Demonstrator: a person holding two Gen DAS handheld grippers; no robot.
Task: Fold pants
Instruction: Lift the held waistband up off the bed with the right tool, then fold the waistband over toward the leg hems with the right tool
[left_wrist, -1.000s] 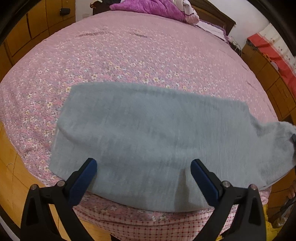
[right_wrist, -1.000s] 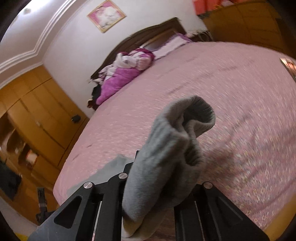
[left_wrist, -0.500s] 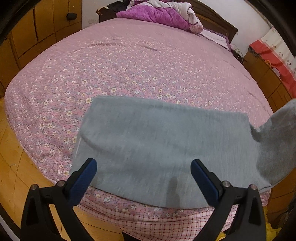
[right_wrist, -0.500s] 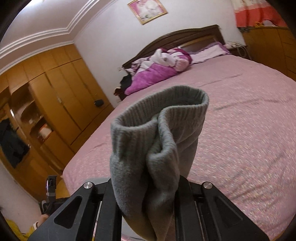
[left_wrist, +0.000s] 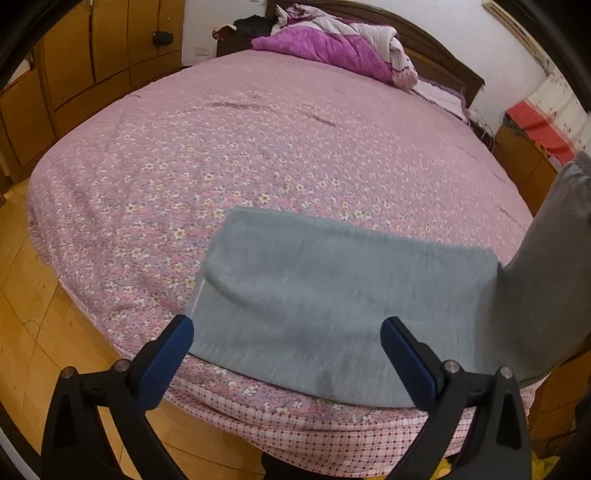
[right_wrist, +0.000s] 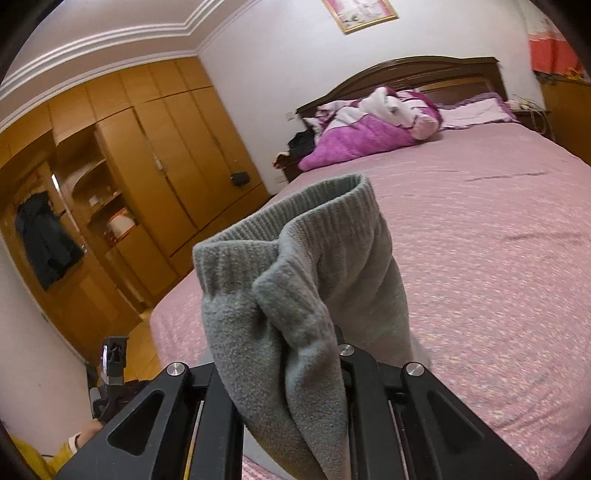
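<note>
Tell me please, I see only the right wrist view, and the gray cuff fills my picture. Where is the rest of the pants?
Observer: The rest of the pants lies flat at the near edge of the bed.
Operator: Is the left gripper holding it there?
Observer: No. The left gripper is open, with its blue pads wide apart over the cloth and nothing between them.
Operator: How does the lifted leg look from that side?
Observer: The lifted leg rises as one gray strip at the right edge of the left wrist view, joined to the flat part.
</note>
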